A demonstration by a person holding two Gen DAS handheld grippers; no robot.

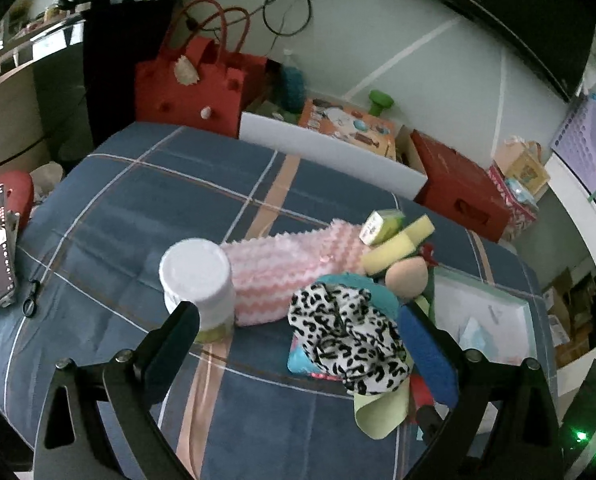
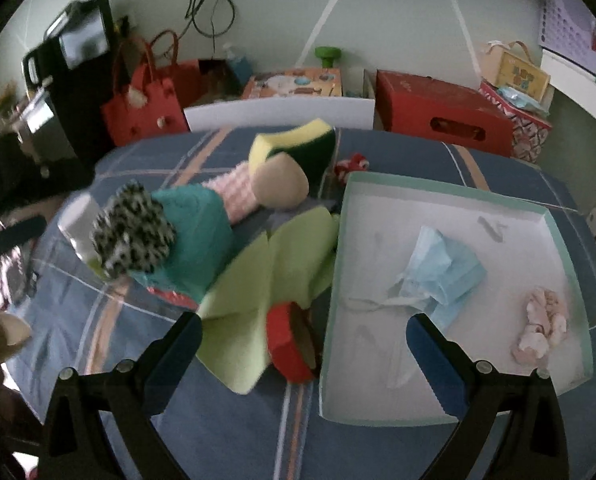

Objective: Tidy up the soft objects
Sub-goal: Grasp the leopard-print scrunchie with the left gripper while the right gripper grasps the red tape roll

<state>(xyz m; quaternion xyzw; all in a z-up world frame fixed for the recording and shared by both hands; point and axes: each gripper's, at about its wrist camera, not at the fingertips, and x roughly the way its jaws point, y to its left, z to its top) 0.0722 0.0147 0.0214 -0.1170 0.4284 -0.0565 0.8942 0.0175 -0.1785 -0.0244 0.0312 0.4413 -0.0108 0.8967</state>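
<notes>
1. My left gripper [image 1: 301, 344] hangs over the bed's blue plaid cover [image 1: 138, 200] with its jaws spread wide, gripping nothing; the black-and-white leopard-print fabric scrunchie [image 1: 347, 340] lies between the fingers.
2. My right gripper [image 2: 303, 344] also has its jaws wide apart and empty, hovering above the near edge of the shallow white box with a mint-green rim [image 2: 445, 188].
3. Inside that box I see a crumpled light-blue face mask [image 2: 441, 270] and, well apart from it, a small pale-pink fabric piece [image 2: 541, 324].
4. The remaining soft things sit in a pile just left of the box: a lime-green thin cloth [image 2: 266, 276], a teal cloth [image 2: 196, 224] under the scrunchie, a pink-and-white wavy knit cloth [image 1: 294, 272], a yellow sponge with a dark green scouring side [image 2: 294, 146] and a beige egg-shaped makeup sponge [image 2: 282, 184].
5. A red round tape-like roll [image 2: 290, 344] lies touching the box's left wall.
6. A white-lidded plastic jar [image 1: 198, 276] stands just beside the pink cloth.
</notes>
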